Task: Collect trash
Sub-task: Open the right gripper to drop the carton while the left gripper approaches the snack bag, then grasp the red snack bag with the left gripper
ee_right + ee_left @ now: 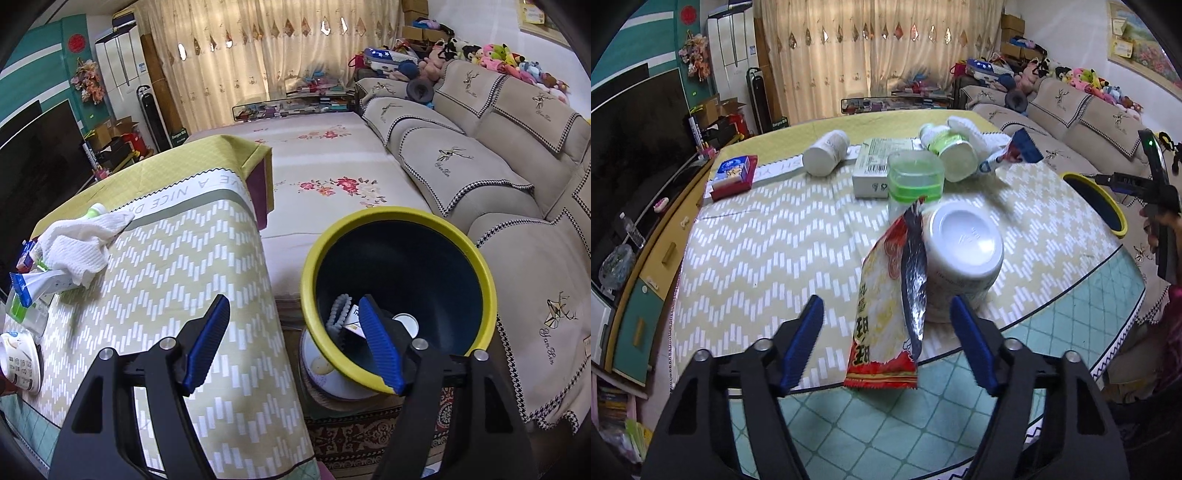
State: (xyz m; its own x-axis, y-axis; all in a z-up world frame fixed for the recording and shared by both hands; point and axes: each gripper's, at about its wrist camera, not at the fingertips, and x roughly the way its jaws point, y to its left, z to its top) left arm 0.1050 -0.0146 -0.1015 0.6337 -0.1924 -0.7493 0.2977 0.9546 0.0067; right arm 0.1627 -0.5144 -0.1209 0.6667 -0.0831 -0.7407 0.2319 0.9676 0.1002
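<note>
In the bin: the yellow-rimmed bin (399,288), right of the table (207,295), holds a few scraps.
Still out: snack wrapper (886,306), bottles, boxes.
Left tool (886,343): parted around the wrapper, not gripping.
Right tool (295,343): wide, empty, near the bin.

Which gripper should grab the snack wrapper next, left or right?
Left. The left gripper is open with the snack wrapper standing between its fingers, not yet pinched. The right gripper is open and empty over by the bin, away from the wrapper.
</note>
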